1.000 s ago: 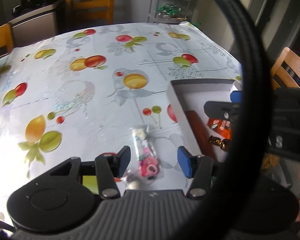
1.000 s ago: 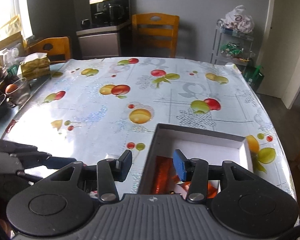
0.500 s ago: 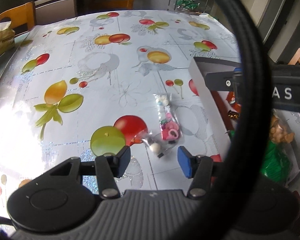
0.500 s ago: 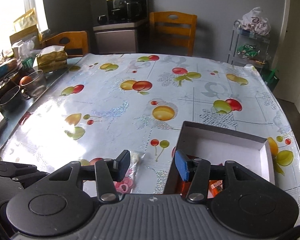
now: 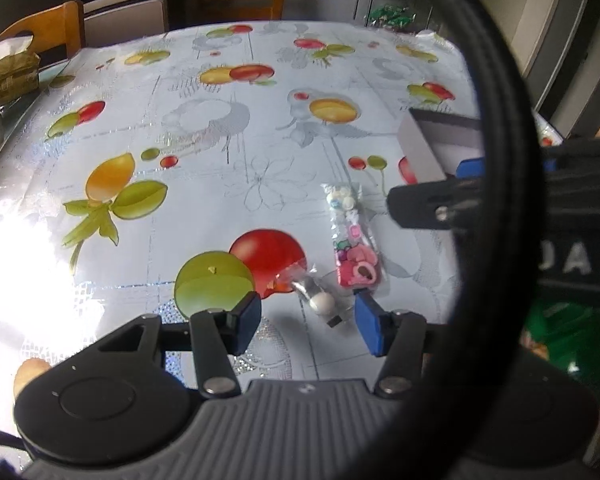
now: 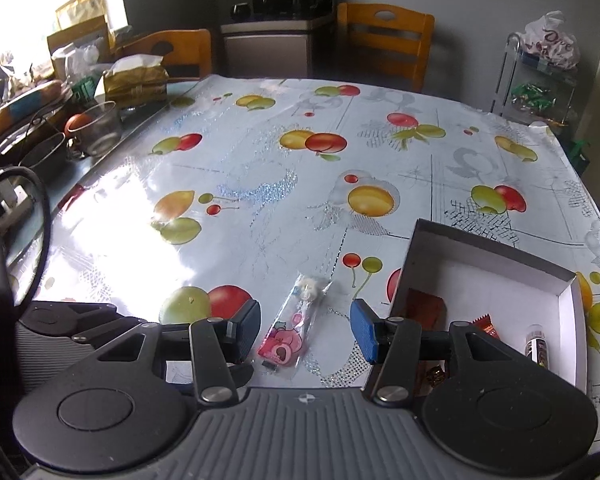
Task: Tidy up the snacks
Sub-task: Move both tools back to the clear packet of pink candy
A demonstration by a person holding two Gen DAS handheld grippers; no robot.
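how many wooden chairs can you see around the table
2 in the right wrist view: one chair at the table's far edge, one chair at its far left corner. Others may be hidden out of frame.

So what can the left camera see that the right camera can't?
Only the left wrist view shows the small white ball candy lying by its gripper, which is open. Only the right wrist view shows snacks inside the white box, like the red wrapper. Both show the long clear candy bag on the fruit tablecloth.

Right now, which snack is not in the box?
The long clear candy packet with pink sweets; it lies on the tablecloth beside the box.
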